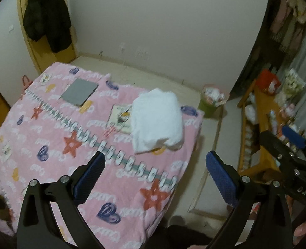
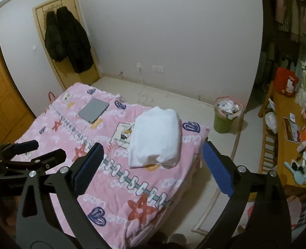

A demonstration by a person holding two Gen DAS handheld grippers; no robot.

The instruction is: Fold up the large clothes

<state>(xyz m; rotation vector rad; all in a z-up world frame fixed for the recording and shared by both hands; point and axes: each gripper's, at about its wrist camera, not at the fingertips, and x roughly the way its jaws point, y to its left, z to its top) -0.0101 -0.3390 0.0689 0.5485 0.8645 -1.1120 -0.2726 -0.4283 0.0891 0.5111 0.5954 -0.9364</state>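
Note:
A white garment (image 1: 156,120) lies folded into a thick bundle on the pink patterned blanket (image 1: 49,128), near the bed's right edge; it also shows in the right wrist view (image 2: 156,137). My left gripper (image 1: 155,174) is open and empty, held above the bed's near part, well short of the bundle. My right gripper (image 2: 150,164) is open and empty, also above the bed with the bundle beyond its fingertips. The right gripper shows at the right edge of the left wrist view (image 1: 289,145), and the left gripper at the left of the right wrist view (image 2: 28,147).
A grey tablet or laptop (image 2: 93,110) lies at the bed's far side. A green bin (image 2: 225,116) full of rubbish stands on the floor right of the bed. A cluttered wooden table (image 2: 285,145) is at the right. Dark coats (image 2: 67,37) hang on the far door.

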